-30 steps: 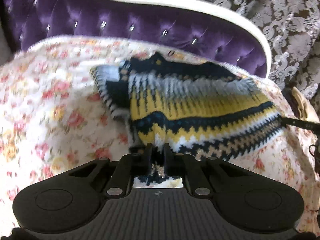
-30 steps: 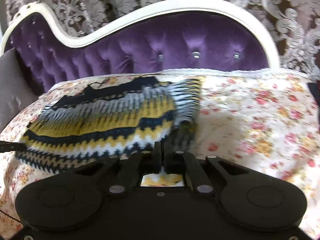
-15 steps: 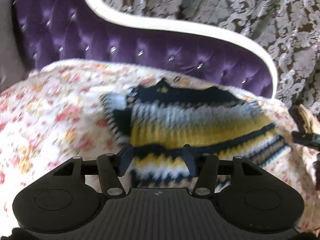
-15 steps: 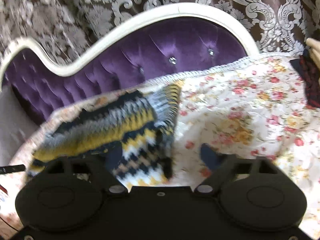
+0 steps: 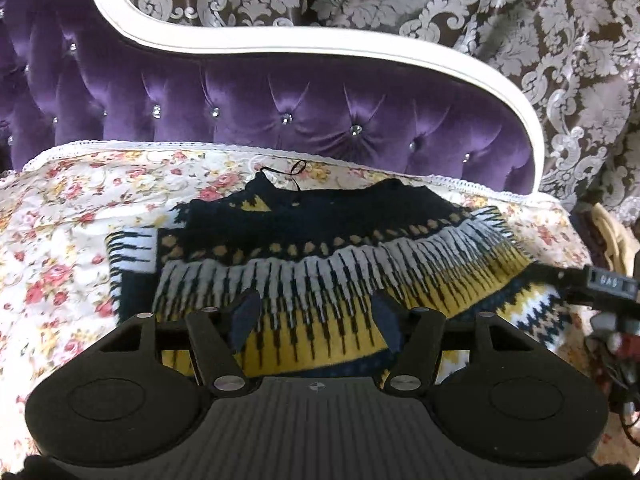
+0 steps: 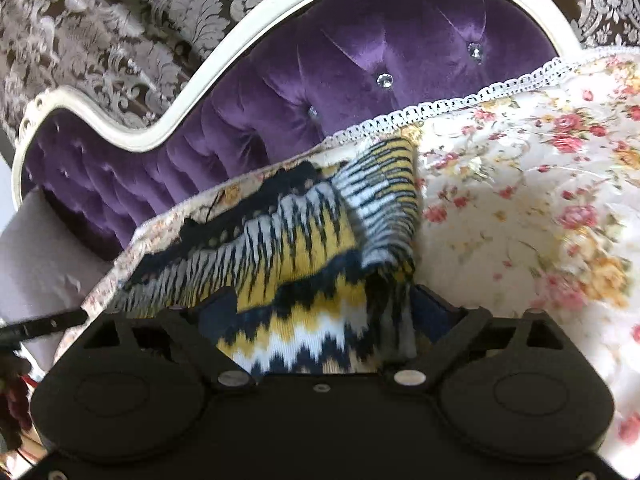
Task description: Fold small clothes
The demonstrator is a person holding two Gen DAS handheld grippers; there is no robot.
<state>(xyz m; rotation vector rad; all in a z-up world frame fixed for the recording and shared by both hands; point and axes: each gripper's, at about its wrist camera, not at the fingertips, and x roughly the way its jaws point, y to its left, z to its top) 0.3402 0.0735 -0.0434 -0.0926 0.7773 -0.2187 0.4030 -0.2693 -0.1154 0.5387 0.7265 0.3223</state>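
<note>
A knitted sweater [image 5: 340,276] in navy, white and yellow zigzags lies folded on the floral cover [image 5: 72,240], with one sleeve end sticking out at its left. My left gripper [image 5: 316,318] hovers over its near yellow band; its jaws are opening and the pads touch nothing. In the right wrist view the sweater [image 6: 296,240] has its right side turned over, and its near hem lies under and between the fingers of my right gripper [image 6: 328,312]. These jaws are opening too, and the pads stand clear of the knit. The other gripper's black tip [image 5: 592,280] shows at the sweater's right edge.
A purple tufted sofa back [image 5: 280,112] with a white frame [image 5: 320,46] rises right behind the cover. A damask curtain [image 5: 540,20] hangs behind it. A wicker basket [image 5: 612,236] stands at the right, and a grey cushion [image 6: 36,248] lies left of the cover.
Both grippers were shut on the sweater's near hem and have let it go. The left one has drawn back and up; the right one has rolled and dropped lower.
</note>
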